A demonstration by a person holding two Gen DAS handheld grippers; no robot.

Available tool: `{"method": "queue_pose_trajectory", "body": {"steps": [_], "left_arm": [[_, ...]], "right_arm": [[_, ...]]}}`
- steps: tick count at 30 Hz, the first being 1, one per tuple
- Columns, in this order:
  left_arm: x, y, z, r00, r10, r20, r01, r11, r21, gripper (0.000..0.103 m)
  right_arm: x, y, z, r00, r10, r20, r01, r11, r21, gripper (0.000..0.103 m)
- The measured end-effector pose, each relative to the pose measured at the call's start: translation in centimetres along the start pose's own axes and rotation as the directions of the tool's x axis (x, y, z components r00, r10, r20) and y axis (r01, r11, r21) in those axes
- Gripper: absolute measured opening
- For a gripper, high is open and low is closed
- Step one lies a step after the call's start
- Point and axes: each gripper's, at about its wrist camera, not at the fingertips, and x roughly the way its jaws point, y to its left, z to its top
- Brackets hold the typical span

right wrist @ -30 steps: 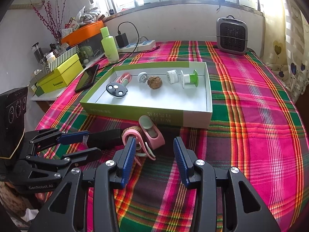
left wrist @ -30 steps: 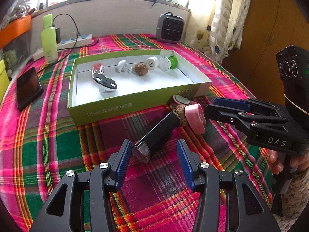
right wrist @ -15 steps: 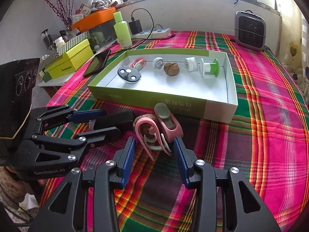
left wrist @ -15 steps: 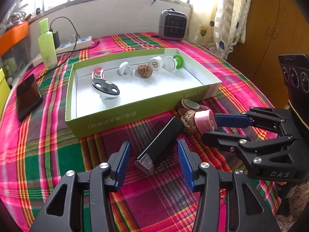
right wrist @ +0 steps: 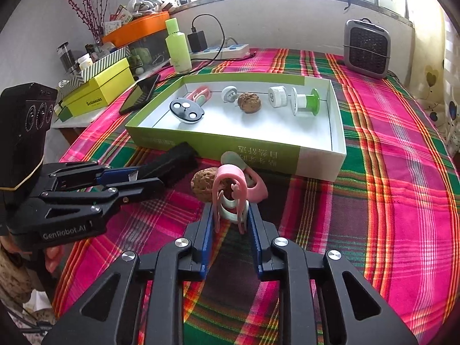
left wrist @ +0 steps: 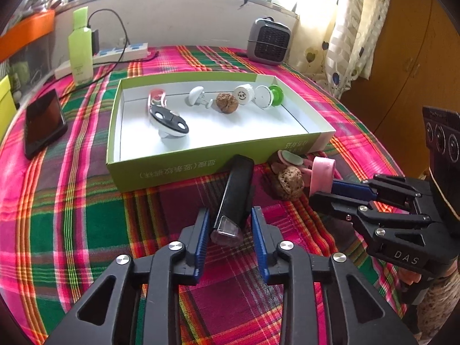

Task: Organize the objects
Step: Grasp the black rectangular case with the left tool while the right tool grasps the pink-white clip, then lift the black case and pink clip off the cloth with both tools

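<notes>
Left wrist view, from left to right: one phone [left wrist: 43,123] and one green bottle [left wrist: 80,54] on the plaid cloth [left wrist: 72,215], then one green box [left wrist: 172,169] holding six small things: a pink clip [left wrist: 156,97], a black-and-white fob [left wrist: 169,120], a white knob [left wrist: 197,95], a walnut [left wrist: 227,102], a white cap [left wrist: 243,94] and a green-and-white spool [left wrist: 268,96]. One grey heater [left wrist: 268,46] stands behind.

In front of the box, the left gripper [left wrist: 230,230] has just been closing, and its blue pads now stand against the near end of one black bar [left wrist: 237,192]. Right of it lie a second walnut [left wrist: 290,182] and a second pink clip [left wrist: 322,172], which the right gripper [left wrist: 327,192] reaches.

In the right wrist view that gripper [right wrist: 230,218] has also just been closing and now pinches the clip [right wrist: 230,189] between its pads; the clip seems tilted up off the cloth, though the view is too poor to be sure. A grey-green piece [right wrist: 234,159] lies behind it, touching the box wall [right wrist: 258,155].
</notes>
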Motion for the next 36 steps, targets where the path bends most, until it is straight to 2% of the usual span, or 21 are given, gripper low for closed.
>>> {"method": "queue_pose_trajectory", "body": {"steps": [9,13,18,19,24,31,36], "left_arm": [[-0.7,1.8,-1.0,0.997,-0.079,0.005,0.079,0.984,-0.157,0.022],[-1.1,2.4,-1.4,0.997,-0.079,0.012,0.08,0.978,-0.194,0.022],[-1.2,4.3,-1.7,0.986,-0.166,0.022,0.164,0.934,-0.319,0.022],[-1.3,4.5,-1.7,0.985,-0.169,0.024,0.167,0.932,-0.322,0.022],[-1.9,4.7,-1.8,0.992,-0.124,0.034,0.128,0.941,-0.314,0.027],[-2.6,5.3,-1.8,0.998,-0.046,0.047,0.057,0.953,-0.297,0.049],[-2.6,5.1,-1.6,0.999,0.001,0.039,0.009,0.969,-0.247,0.05]], "right_arm": [[-1.0,0.4,-0.7,0.999,0.033,-0.006,-0.033,0.999,-0.002,0.024],[-1.2,0.7,-0.9,0.999,0.028,-0.021,-0.029,0.999,-0.03,0.024],[-1.1,0.9,-1.3,0.999,0.025,-0.034,-0.026,0.999,-0.036,0.024],[-1.1,1.0,-1.3,0.999,0.024,-0.036,-0.026,0.999,-0.038,0.024],[-0.9,1.5,-1.3,0.999,-0.002,-0.053,-0.002,0.998,-0.068,0.024],[-0.8,1.6,-1.3,0.998,-0.001,-0.057,-0.003,0.997,-0.073,0.024],[-0.7,1.7,-1.3,0.998,-0.009,-0.059,0.004,0.997,-0.083,0.024]]}}
